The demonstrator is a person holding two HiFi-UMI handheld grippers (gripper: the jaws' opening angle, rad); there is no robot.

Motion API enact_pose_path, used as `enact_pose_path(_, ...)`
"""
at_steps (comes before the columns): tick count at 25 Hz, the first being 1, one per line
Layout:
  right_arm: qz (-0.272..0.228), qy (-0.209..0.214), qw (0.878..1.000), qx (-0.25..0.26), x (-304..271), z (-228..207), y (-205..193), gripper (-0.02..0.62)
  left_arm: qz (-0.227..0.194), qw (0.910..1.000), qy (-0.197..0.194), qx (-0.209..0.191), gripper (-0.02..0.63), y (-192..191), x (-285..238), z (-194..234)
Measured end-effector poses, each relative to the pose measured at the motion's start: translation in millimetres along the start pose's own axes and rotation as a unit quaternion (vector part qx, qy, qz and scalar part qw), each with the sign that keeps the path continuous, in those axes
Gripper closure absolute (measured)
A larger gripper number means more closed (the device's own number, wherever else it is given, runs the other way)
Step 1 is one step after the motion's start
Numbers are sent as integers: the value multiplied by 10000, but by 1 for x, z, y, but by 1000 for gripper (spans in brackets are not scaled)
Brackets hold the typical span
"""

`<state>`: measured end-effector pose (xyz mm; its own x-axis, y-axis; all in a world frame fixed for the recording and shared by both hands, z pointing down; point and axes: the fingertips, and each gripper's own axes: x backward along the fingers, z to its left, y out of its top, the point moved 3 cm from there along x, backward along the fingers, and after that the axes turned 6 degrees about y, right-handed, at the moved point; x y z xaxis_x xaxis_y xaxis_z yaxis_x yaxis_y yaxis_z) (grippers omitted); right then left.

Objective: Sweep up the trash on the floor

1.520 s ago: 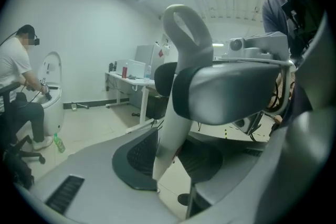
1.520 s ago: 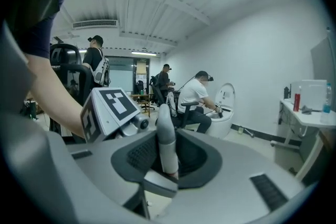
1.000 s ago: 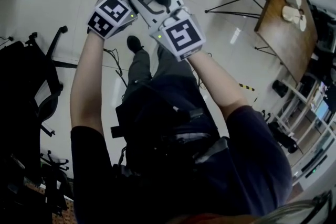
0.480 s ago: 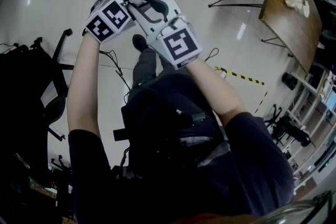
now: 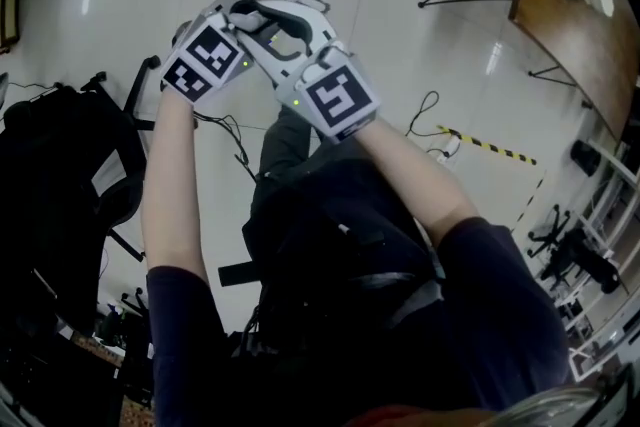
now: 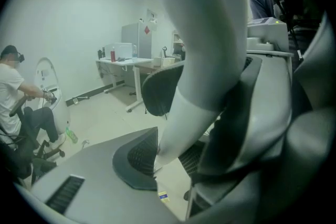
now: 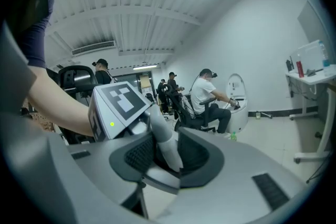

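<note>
The left gripper (image 6: 167,159) is open, a pale grey curved bar (image 6: 205,60) of the other gripper standing loose between its pads (image 6: 135,157), and a small yellow and blue scrap (image 6: 164,195) lies on the floor (image 6: 105,118) just below them. The right gripper (image 7: 168,155) has just been opening its jaws, with a grey finger (image 7: 165,145) of the left one between them, unpinched

White floor (image 5: 420,45), yellow-black striped tape (image 5: 490,147)
</note>
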<state>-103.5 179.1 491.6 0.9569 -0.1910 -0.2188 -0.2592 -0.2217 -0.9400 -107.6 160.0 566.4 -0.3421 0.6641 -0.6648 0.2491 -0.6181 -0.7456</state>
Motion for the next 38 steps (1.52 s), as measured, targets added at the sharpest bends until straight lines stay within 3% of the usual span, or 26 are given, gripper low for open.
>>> enact_pose_path(4,24,110,9999,59,-10,20,-6,451,-22,10000,-60,-57,512,-17,14,-6)
enact_pose_path(12,-43,-56,9999,82,-32,64,-22,448,-196,9967,-417,-672,511,-50,45,-16)
enact_pose_path(16,61,-114,9999,54,-42,77,-29,446,-263,9964,-432,-676,511,-63,56,-14)
enact_pose_path(31,253,300,9992,13,-85,132,-20,446,-223,9991,-237,-276,511,-101,115,-10)
enact_pose_path(38,405,-326,9947,886,-81,85,5,474,-990,9947,15,268,514,-67,91,19)
